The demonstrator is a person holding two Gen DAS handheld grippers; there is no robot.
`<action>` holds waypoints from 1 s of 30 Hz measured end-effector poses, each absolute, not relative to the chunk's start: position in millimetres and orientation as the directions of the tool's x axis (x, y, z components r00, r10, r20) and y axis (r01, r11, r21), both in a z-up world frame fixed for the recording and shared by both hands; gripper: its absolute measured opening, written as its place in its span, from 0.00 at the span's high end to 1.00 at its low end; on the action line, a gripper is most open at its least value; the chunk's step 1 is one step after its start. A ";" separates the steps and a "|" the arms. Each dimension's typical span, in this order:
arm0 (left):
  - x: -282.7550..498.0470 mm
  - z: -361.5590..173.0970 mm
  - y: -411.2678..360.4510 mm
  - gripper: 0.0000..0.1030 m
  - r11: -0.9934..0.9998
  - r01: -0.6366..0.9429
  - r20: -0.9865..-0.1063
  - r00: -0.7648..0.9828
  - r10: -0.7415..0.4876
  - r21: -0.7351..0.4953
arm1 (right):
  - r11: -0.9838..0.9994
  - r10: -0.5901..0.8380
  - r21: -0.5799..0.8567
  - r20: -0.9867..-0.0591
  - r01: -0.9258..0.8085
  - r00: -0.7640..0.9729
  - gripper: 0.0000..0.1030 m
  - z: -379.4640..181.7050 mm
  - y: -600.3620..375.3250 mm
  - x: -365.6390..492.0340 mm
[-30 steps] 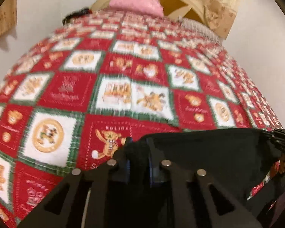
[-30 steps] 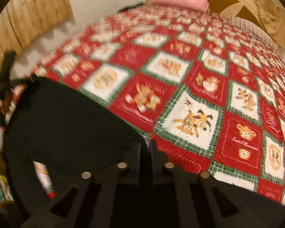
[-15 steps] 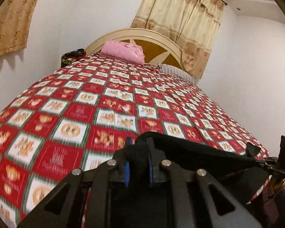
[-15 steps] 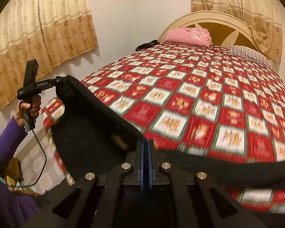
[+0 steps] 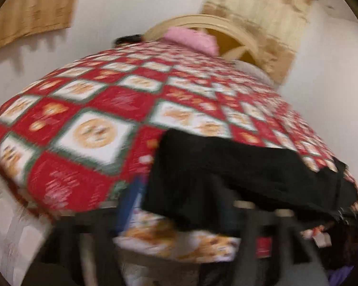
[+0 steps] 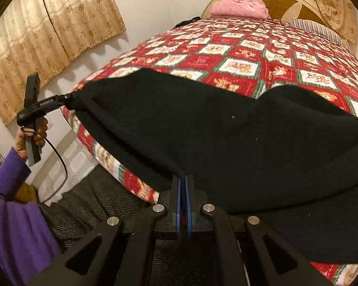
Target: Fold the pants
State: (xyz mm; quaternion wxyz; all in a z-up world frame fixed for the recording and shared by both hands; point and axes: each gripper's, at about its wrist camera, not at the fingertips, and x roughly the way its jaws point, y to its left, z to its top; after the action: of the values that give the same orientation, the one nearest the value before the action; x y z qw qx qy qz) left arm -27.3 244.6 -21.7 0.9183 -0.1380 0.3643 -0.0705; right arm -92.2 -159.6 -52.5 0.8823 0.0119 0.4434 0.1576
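Observation:
The black pants (image 6: 226, 138) lie spread over the near corner of the bed (image 6: 250, 54), with one end hanging past its edge. My right gripper (image 6: 183, 186) is shut on the pants' near edge, its blue pads pressed together on the cloth. In the blurred left wrist view my left gripper (image 5: 179, 205) is opening; its blue pad (image 5: 128, 202) stands far from the other finger. The corner of the pants (image 5: 226, 174) lies between the fingers. The right wrist view shows the left gripper (image 6: 69, 97) at the pants' far corner, held by a hand (image 6: 31, 135).
A red, white and green patchwork quilt (image 5: 95, 131) covers the bed. A pink folded cloth (image 6: 238, 8) and a striped pillow (image 6: 317, 28) lie by the headboard (image 6: 286, 0). Curtains (image 6: 47, 35) hang on the left wall. A purple sleeve (image 6: 9, 214) fills the lower left; dark floor lies beside the bed.
The pants, held stretched above the bed's edge, now rest on the quilt. My left gripper's jaws have come apart. Both hands moved in over the bed's corner.

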 end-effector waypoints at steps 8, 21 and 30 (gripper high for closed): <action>-62.5 3.6 255.0 0.16 0.976 0.006 -0.656 0.740 -0.151 -0.217 | 0.948 0.242 0.076 -0.803 -0.309 0.544 0.95 -50.7 -153.0 -92.6; -90.7 -5.6 230.3 0.16 0.803 0.035 -0.598 0.648 -0.472 -0.595 | 0.913 0.409 0.280 -0.613 -0.298 0.676 0.37 2.7 -153.3 -66.0; -71.8 -24.7 211.1 0.16 0.715 0.003 -0.543 0.648 -0.534 -0.699 | 0.945 0.323 0.230 -0.556 -0.232 0.766 0.37 14.1 -157.7 -56.5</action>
State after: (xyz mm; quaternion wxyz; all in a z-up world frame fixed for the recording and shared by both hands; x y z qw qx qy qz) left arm -71.8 211.1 -24.7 0.8408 -0.3423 0.3878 -0.1598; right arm -56.5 -157.7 14.1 0.9367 0.0737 0.3087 0.1480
